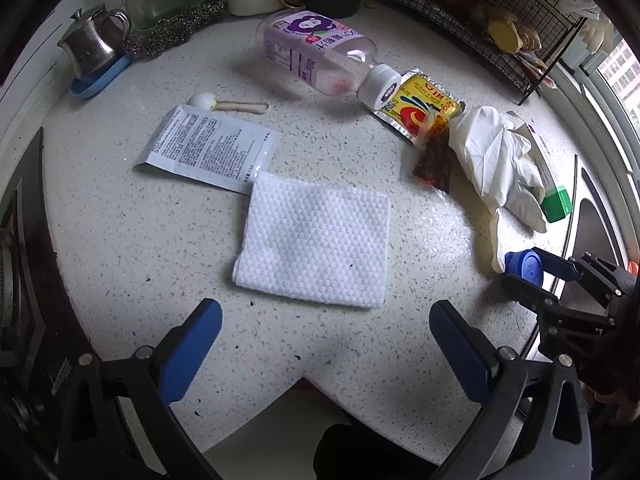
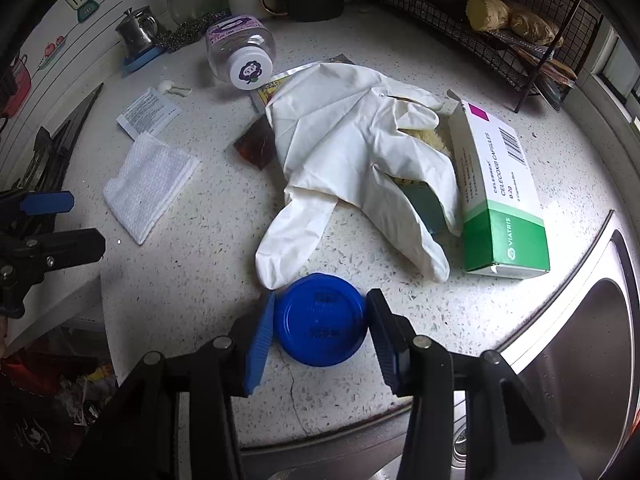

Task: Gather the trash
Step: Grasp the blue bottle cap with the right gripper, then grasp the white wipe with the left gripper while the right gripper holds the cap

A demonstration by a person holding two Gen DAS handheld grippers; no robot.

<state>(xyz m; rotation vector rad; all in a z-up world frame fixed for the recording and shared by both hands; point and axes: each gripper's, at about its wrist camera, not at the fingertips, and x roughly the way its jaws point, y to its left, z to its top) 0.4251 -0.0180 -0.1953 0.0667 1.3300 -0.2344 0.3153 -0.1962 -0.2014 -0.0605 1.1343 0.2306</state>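
Blue lid (image 2: 320, 320) between right gripper (image 2: 320, 334) pads, touching — white glove (image 2: 352, 152) just beyond

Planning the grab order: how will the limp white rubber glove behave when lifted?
The limp white rubber glove looks thin and creased, so it will probably dangle floppily. It drapes over the green-and-white medicine box, so lifting may nudge that. Likely very light.

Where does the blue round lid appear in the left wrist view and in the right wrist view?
Left wrist view: the blue lid is at the far right edge, between the right gripper fingers.
Right wrist view: the blue lid is low in the middle, between the two fingers.
Shared landmark: the white glove, whose fingertip ends beside the lid in both.
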